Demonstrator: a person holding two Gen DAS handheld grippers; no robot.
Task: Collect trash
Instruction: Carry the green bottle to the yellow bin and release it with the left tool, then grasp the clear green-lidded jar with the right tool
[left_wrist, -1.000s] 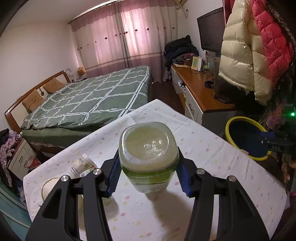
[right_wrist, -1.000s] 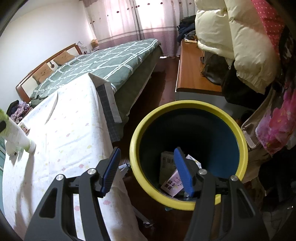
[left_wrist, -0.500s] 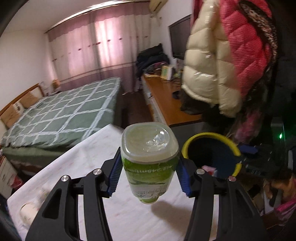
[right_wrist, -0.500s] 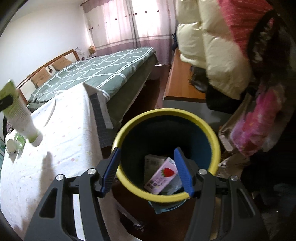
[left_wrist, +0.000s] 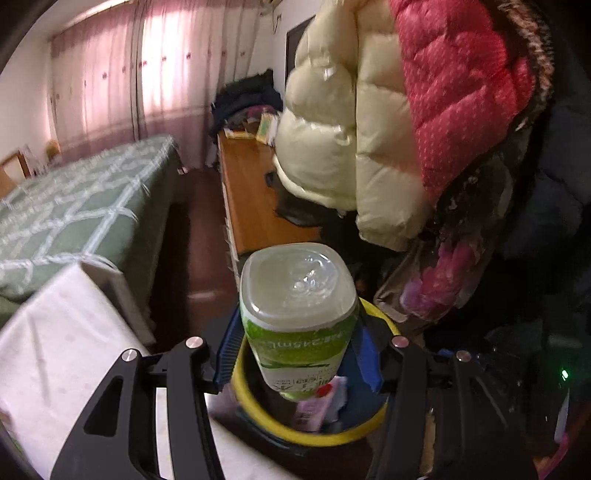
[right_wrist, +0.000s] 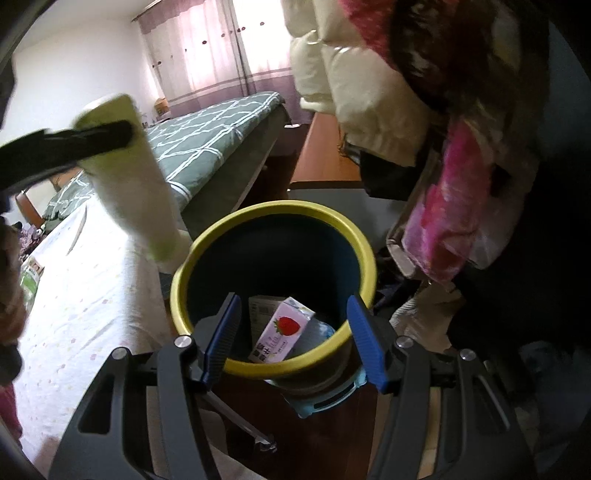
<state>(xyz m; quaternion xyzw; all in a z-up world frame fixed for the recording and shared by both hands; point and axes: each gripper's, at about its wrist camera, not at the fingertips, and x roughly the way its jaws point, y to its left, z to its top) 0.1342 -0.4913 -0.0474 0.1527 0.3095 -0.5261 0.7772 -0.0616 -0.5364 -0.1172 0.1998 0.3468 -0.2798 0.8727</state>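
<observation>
Here my left gripper (left_wrist: 297, 356) pinches the clear square-bottomed plastic bottle with a green label (left_wrist: 295, 314) by its waist, its blue pads (left_wrist: 227, 354) on either side of the label and its jaws just easing apart a little; the bottle hangs neck-down above the mouth of the yellow-rimmed dark blue round bin (left_wrist: 314, 432). It looks light and near empty to me, thin-walled enough to dent and slick on the label, so I judge the flat sides at mid-body the right place to hold it. My right gripper (right_wrist: 293, 338) stands spread with nothing between its pads, just above the bin's near rim. Inside the bin (right_wrist: 273, 214) lie a white carton with a strawberry picture (right_wrist: 282, 334) and some other packaging, leaving room. Just beside the bin is the counter under a white dotted cloth (right_wrist: 85, 295), and its corner is what I could clip. A cream puffy jacket (left_wrist: 332, 147) and a red quilted one (left_wrist: 461, 85) hang close above, with a pink flowered plastic bag (right_wrist: 450, 206) sagging near the far rim. Beyond are the green checked bed (left_wrist: 74, 210) and a wooden dresser (left_wrist: 251, 199).
</observation>
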